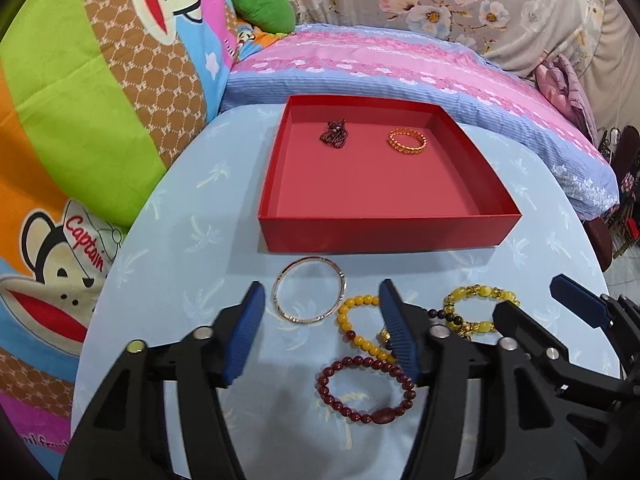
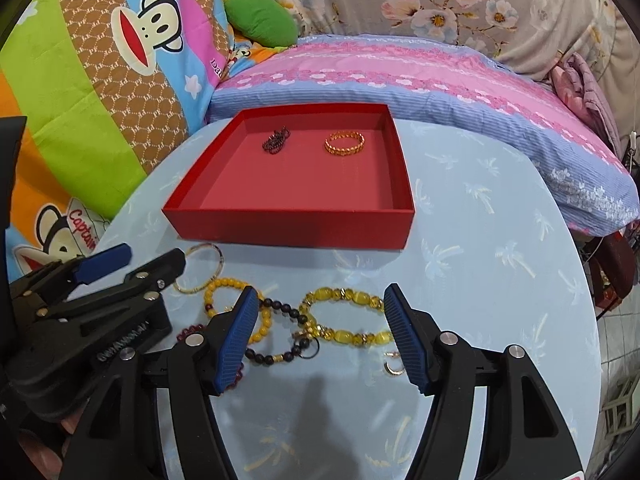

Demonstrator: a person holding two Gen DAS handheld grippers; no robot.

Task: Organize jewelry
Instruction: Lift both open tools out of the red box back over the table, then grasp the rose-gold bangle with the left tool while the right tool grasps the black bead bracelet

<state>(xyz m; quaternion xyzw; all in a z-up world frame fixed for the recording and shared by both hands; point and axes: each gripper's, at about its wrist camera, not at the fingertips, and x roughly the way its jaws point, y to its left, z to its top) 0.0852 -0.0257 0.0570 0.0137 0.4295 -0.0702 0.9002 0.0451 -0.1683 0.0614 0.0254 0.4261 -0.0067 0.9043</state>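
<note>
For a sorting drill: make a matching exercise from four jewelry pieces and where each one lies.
Things:
1. gold bracelet
2. silver bangle
3. dark red bead bracelet
4. translucent yellow bracelet

Places:
A. table, just in front of the red box
B. inside the box
C. table, between the right claw fingers
D. table, nearest the left camera

Pairs: 1-B, 2-A, 3-D, 4-C

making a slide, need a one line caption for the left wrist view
Open left claw above a silver bangle and bead bracelets on the table, before a red box holding two pieces.
</note>
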